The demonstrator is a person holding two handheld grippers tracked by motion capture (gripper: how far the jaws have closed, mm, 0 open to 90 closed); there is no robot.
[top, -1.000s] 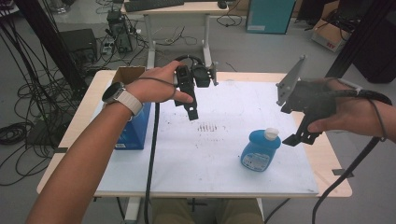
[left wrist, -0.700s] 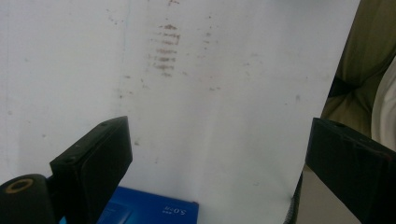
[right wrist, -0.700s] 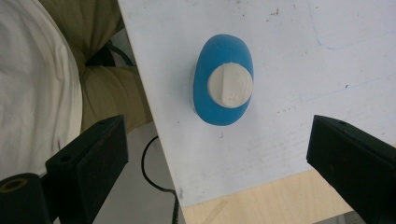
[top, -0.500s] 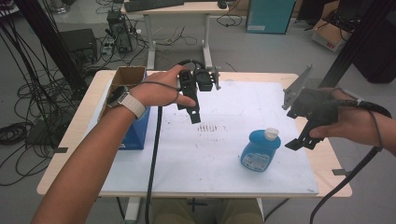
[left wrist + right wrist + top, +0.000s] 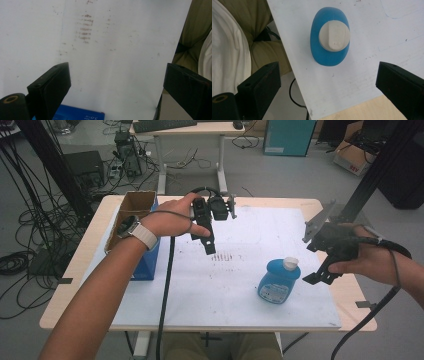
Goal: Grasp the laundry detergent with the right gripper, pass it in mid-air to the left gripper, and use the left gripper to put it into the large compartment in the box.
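Note:
A blue bottle [image 5: 279, 281] with a white cap stands upright on the white sheet [image 5: 235, 290], right of centre. My right gripper [image 5: 316, 275] hovers just to its right, a little above the table. The right gripper view looks down on the bottle [image 5: 329, 47] ahead of my right gripper [image 5: 328, 73]; the jaws have just been opening and stand open with nothing between them. My left gripper [image 5: 209, 245] hangs over the middle of the sheet and points down. It is my left gripper [image 5: 116, 80] whose open jaws frame bare, smudged sheet.
A blue box [image 5: 135, 245] with an open cardboard top stands at the table's left, by the left wrist; its edge [image 5: 80, 115] peeks in low in the left gripper view. Dark smudges [image 5: 227, 256] mark the sheet's middle. The wooden table edge [image 5: 350, 295] runs right of the bottle.
My right hand has sunk and drifted toward the bottle, tilting its gripper down. The left hand has stayed nearly still over the sheet. The bottle has not moved.

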